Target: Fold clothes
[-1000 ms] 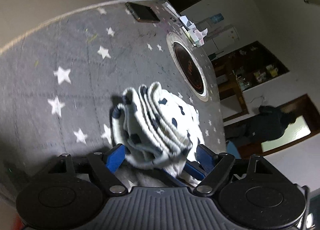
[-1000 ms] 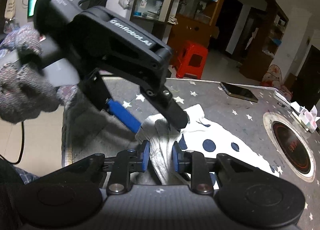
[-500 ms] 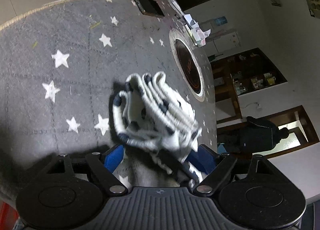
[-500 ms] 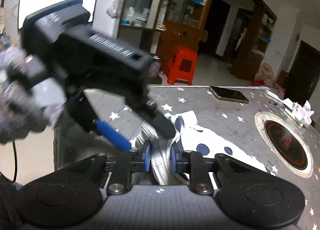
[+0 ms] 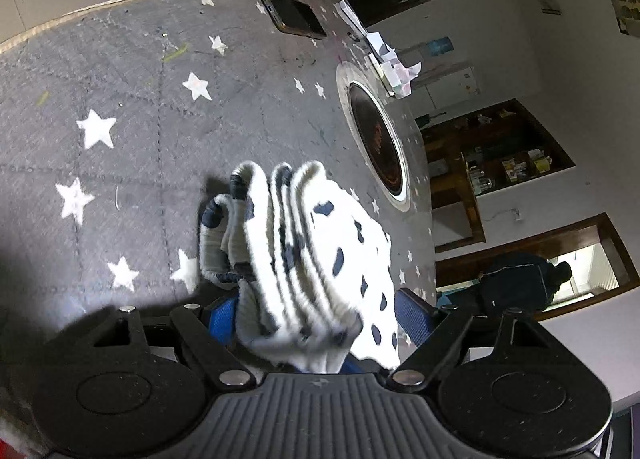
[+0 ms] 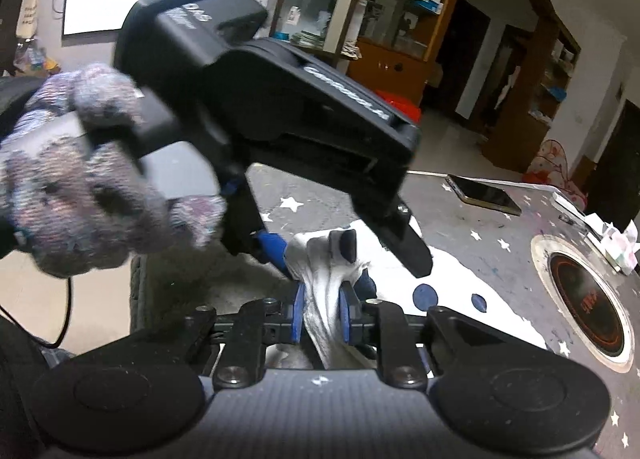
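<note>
Up close, white navy-spotted garment [image 5: 320, 251] bunched in ridged folds, right gripper [image 6: 322, 313] clamping it, left gripper [image 5: 316, 315] spread — seemingly loose.

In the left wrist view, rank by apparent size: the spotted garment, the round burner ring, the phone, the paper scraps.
1. Spotted garment, though nearness to the camera inflates it.
2. Burner ring.
3. Phone.
4. Paper scraps, close to the phone, so that order is unsure.
</note>
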Tool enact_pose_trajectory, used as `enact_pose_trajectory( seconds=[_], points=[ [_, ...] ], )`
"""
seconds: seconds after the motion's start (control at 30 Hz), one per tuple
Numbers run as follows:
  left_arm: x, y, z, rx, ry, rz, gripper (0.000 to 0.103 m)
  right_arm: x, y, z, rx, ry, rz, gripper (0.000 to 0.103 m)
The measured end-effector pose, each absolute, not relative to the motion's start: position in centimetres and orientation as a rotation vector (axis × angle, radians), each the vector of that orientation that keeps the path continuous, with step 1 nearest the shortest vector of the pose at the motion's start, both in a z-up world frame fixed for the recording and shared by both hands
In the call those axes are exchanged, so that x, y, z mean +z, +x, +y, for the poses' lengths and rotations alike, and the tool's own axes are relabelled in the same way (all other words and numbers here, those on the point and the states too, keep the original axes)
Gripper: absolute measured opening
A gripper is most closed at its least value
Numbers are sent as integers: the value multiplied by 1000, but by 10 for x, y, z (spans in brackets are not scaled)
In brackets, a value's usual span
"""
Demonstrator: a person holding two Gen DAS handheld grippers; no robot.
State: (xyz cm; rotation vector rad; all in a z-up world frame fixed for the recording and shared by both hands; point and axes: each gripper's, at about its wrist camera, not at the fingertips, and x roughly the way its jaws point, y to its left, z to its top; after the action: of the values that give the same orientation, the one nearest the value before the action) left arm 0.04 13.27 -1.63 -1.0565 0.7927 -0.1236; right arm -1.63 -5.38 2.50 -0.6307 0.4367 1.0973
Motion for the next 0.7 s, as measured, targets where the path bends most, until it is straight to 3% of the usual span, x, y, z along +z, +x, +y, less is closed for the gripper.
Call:
enact_pose_trajectory(
  seconds=[0.07,0.13,0.3,0.7],
  points=[
    [-17,2,135,-113,-1053,793,74,24,-20,-55,1105,-640,434,13],
    [-19,1,137,-97,-1048,789,62,22,-20,-56,1108,-636,437,8],
    [-29,3,141,-74,-1033,811,37,20,-12,-58,1099,-612,471,9],
    [-28,8,142,-65,-958,822,32,37,24,-112,936,-391,581,16]
  ],
)
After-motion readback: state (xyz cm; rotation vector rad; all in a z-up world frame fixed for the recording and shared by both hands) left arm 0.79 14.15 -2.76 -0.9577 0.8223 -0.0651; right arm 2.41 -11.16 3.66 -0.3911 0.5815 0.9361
